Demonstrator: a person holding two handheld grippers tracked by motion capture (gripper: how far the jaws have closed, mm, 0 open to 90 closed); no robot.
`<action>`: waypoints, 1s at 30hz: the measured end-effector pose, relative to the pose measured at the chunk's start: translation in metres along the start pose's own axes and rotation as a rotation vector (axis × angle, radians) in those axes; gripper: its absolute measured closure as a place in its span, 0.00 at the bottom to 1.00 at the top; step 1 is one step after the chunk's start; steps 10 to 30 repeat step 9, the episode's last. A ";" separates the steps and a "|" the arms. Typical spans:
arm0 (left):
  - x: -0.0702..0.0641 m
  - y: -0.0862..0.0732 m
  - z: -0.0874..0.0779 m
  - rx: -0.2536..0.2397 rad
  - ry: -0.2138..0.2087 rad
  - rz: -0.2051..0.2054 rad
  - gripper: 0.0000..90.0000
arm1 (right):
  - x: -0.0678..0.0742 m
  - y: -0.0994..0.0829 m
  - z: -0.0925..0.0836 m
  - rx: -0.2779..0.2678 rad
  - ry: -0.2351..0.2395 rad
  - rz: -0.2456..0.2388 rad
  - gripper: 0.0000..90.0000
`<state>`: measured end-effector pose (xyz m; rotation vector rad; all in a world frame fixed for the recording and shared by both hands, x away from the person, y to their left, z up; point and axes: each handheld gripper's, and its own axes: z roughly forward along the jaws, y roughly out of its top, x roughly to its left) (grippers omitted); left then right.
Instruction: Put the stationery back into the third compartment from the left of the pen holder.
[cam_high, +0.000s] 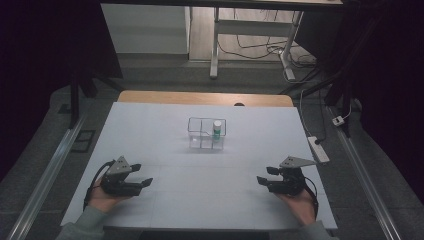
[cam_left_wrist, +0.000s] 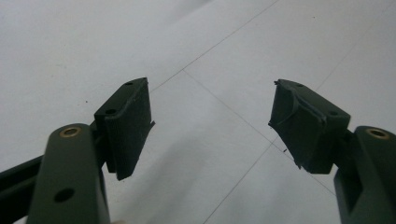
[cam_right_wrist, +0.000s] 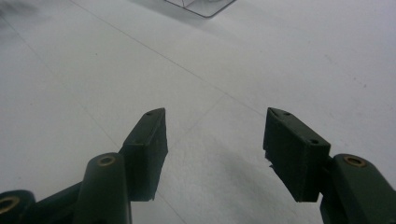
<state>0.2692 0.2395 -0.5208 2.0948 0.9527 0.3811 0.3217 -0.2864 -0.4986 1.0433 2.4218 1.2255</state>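
- I see a white surface (cam_high: 165, 130) in a dim room, desk frame (cam_high: 216, 45) behind.
- One clear divided box (cam_high: 206, 134) at centre, one green-labelled bottle (cam_high: 217, 130) upright in its back-right compartment.
- Two tools: left tool (cam_high: 143, 175) and right tool (cam_high: 265, 175), both apart, empty, well short of the box.

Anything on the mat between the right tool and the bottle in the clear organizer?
Nothing visible: bare white mat lies between the right tool and the clear organizer. The bottle stands inside its rear right compartment, so the organizer's walls surround it.
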 end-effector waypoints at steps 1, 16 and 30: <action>0.000 0.000 0.000 0.000 0.000 0.000 0.32 | 0.000 -0.001 -0.001 0.008 -0.001 -0.007 0.44; -0.001 0.000 0.000 0.001 0.000 0.000 0.32 | 0.001 -0.002 -0.003 -0.011 0.007 -0.017 0.41; -0.001 0.000 0.000 0.001 0.000 0.000 0.32 | 0.001 -0.002 -0.003 -0.011 0.007 -0.017 0.41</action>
